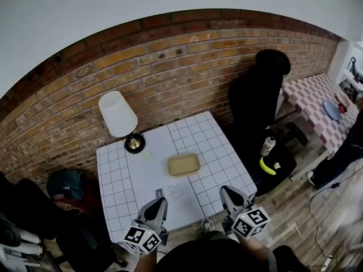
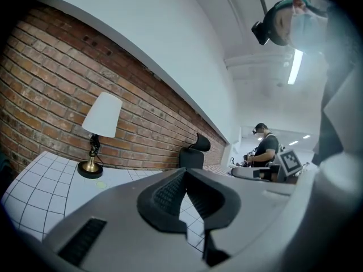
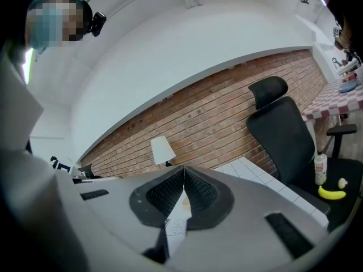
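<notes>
Currently both sets of fingers are clenched, tips touching, nothing gripped. Left gripper and right gripper are held over near edge of white grid-pattern counter. Tan shallow rectangular tray is seen mid-counter, beyond and btwn both grippers, apart from each. White-shade brass-base lamp is set at far-left corner. Yellow banana is seen on black office chair, right of counter.

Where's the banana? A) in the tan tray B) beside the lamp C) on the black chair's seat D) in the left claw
C: the banana lies on the black chair's seat, just below a bottle, while the tan tray on the table holds nothing.
</notes>
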The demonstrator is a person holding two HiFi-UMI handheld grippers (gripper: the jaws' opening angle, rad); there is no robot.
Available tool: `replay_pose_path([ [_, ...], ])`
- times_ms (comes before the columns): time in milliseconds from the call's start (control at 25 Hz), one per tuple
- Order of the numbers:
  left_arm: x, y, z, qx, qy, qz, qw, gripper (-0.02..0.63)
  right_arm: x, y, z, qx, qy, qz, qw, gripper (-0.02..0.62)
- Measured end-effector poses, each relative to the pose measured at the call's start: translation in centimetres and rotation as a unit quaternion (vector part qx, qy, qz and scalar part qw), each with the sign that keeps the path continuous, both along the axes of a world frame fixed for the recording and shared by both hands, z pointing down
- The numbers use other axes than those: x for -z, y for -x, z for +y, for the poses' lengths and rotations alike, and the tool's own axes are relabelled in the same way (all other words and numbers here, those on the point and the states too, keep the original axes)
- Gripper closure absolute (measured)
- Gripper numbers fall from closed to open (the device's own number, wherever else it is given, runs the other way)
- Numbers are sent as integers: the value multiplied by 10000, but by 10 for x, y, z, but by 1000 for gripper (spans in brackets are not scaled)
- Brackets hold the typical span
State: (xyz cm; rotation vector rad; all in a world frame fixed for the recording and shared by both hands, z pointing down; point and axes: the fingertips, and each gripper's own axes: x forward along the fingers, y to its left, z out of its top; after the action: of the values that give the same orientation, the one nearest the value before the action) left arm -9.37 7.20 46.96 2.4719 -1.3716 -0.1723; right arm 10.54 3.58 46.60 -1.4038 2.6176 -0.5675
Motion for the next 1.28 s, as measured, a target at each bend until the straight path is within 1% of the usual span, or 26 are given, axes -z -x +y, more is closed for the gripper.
replay_pose_path([
  [280,-5,-1,-36,118,92,6,9999,597,-7,1,-40,159,59,-25,9999,591],
  [520,-8,-1,-61,316,158,-16,9994,597,-12,0,-73,327,124,-25,9994,591],
  [800,-16,-3,-89,737,215,-36,9970,597,-23,-4,-111,669,245,-5,9975,591],
  [1000,-16,0,-107,1011,217,-162,9945,597,-27,-4,-135,925,297,51,9953,591],
  [1160,-19,6,-114,1117,352,-177,9930,597,-32,0,-146,965,384,26,9946,591],
  [1280,-26,9,-124,1083,488,-184,9928,597,-39,4,-155,915,465,59,9947,591],
])
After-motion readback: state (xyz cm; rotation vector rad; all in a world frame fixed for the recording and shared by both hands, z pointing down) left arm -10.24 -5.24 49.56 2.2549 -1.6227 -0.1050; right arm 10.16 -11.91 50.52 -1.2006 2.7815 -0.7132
